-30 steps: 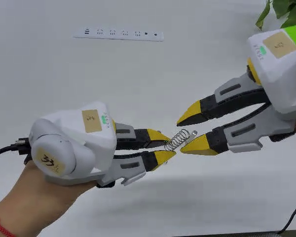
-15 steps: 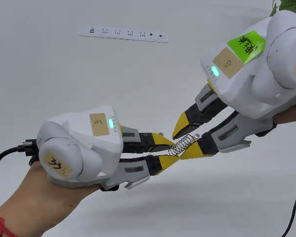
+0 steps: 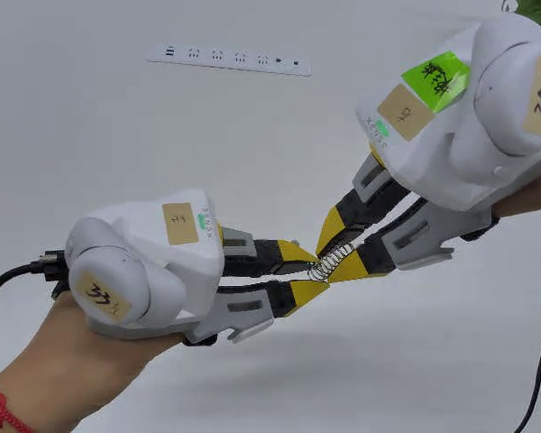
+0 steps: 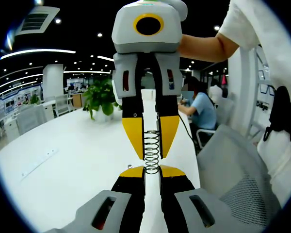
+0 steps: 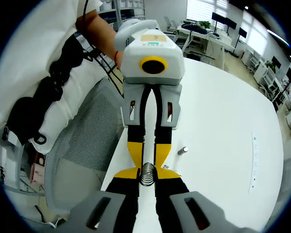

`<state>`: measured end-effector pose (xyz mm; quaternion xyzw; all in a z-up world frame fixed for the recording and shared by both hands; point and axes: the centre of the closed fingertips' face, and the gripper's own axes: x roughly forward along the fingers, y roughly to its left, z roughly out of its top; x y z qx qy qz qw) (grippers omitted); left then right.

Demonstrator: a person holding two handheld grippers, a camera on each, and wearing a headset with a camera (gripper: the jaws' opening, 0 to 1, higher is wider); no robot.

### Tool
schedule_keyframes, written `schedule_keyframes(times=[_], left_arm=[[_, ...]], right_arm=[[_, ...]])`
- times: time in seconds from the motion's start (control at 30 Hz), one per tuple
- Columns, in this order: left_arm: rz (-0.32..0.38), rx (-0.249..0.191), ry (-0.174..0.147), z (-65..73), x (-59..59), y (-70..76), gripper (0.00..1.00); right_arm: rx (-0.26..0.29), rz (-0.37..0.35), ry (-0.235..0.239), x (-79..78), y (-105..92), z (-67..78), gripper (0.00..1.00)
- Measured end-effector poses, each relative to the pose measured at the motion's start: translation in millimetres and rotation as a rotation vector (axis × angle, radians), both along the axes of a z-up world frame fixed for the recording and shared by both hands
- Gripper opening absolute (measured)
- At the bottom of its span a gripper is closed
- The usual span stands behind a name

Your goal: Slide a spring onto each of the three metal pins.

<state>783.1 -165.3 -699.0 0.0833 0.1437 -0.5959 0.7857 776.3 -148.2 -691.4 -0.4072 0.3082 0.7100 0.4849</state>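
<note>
At the meeting tips, left gripper (image 3: 314,271): jaws nearly closed, pinching one end of the spring (image 3: 332,262).
Right gripper (image 3: 330,262): points in from 2 o'clock, jaws narrowed onto the spring's other end, one on each side.
Spring position: spans tip to tip between both grippers, held above the table (image 3: 117,162).
Pin (image 5: 183,151): lies loose on the table, at 2 o'clock from the spring in the right gripper view.
Power strip (image 3: 230,60): well apart, at 11 o'clock.
</note>
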Motion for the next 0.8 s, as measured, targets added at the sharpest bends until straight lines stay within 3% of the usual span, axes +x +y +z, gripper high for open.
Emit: schedule_keyframes(times=[0.43,0.8], left_arm=[[0.014,-0.011,0.023,-3.4,-0.8,0.7,0.11],[0.021,-0.008,0.014,-4.0,-2.1,4.1,0.13]], right_arm=[[0.003,-0.024,-0.008,-0.5,5.0,-3.1,0.12],[0.016,-0.05,0.003,-2.4,7.5,-3.2,0.12]])
